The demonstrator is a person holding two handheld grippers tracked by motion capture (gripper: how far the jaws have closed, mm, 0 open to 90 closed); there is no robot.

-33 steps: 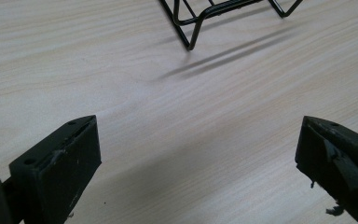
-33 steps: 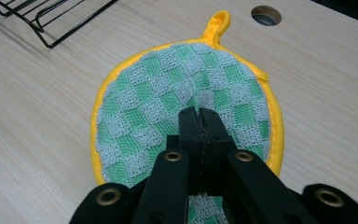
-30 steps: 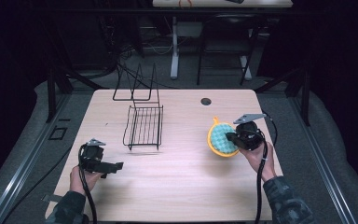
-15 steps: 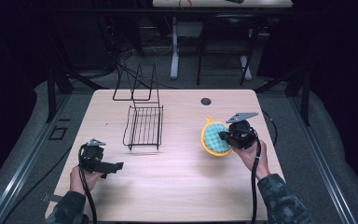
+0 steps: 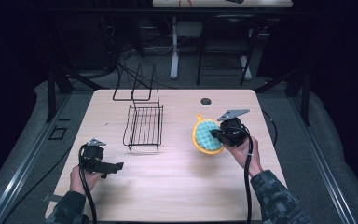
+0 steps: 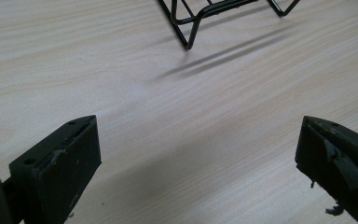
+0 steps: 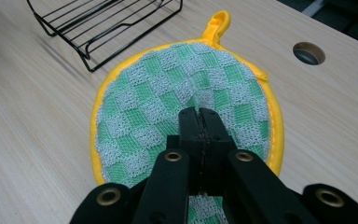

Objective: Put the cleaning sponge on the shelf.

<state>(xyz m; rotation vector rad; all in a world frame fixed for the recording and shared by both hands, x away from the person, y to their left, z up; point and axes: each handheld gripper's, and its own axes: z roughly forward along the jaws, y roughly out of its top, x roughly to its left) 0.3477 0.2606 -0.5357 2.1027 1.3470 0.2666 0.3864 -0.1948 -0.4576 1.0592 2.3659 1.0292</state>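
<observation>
Far left of the high view: left gripper, low over the table, jaws wide apart and empty, nothing but bare wood between them in the left gripper view. Just ahead of those jaws, the near foot of the rack, close but apart.

Middle of the table: rack, black wire, long axis running away from the person, a second upright wire frame behind it at the far edge.

Right of the rack, well apart from it: pot holder, round, green check with a yellow rim, pinched in the right gripper, jaws closed tight on the cloth near its middle, as seen in the right gripper view. Held tilted and seemingly lifted off the table, face toward the person, hanging loop pointing away toward the far edge, on the rack's side of the cable hole.

Deciding relation: rack to the left and slightly forward of the pot holder, open top facing up, right hand far the nearer to the cloth, left hand the nearer to the rack. Probably a leftward carry, disc kept on edge along the rack's wires, left gripper free to steady the frame.
</observation>
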